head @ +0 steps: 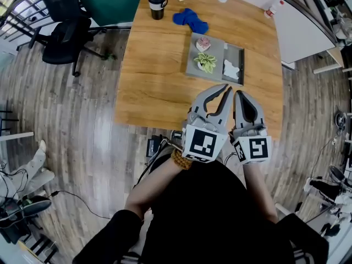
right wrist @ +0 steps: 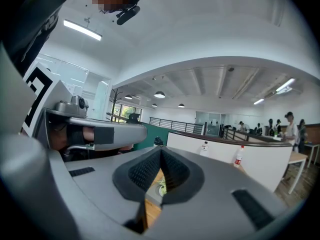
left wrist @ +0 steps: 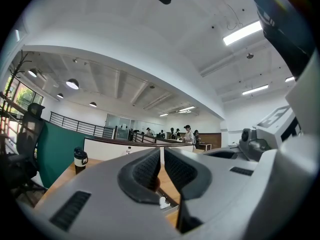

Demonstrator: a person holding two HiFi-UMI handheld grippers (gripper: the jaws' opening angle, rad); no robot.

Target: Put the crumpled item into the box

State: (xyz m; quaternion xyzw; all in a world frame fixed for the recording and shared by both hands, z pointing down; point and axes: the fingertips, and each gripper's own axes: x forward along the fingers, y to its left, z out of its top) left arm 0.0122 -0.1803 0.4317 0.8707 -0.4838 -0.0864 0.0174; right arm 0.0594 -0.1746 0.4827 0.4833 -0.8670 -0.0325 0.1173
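Reading across the light wooden table (head: 154,87) from the left: a black cylindrical cup (head: 157,3) with a pale band at the far edge, then a blue crumpled cloth (head: 191,19) lying out on the bare wood just beyond the tray, its long axis running crosswise with a slight slant. Next, a flat grey tray (head: 192,67) carrying a pink lump (head: 203,43) and a green-and-white leafy piece (head: 207,62), and touching its right side a dark grey oblong box (head: 241,56), long axis pointing away from the person, with a white crumpled wad (head: 231,69) already lying inside. Nearest the body, held side by side over the table's near edge: left gripper (head: 224,88) with jaws only a thin slit apart and nothing between them; right gripper (head: 240,94) with jaw tips pressed together, likewise empty. Hard to settle which crumpled thing is meant: with the white wad as the item, already lying as the task wants; with the blue cloth, out of the box. Both straight ahead of the claws and well apart from them: the wad nearer and more in line with the right gripper, the cloth farther off and ahead-left, on the left gripper's side.
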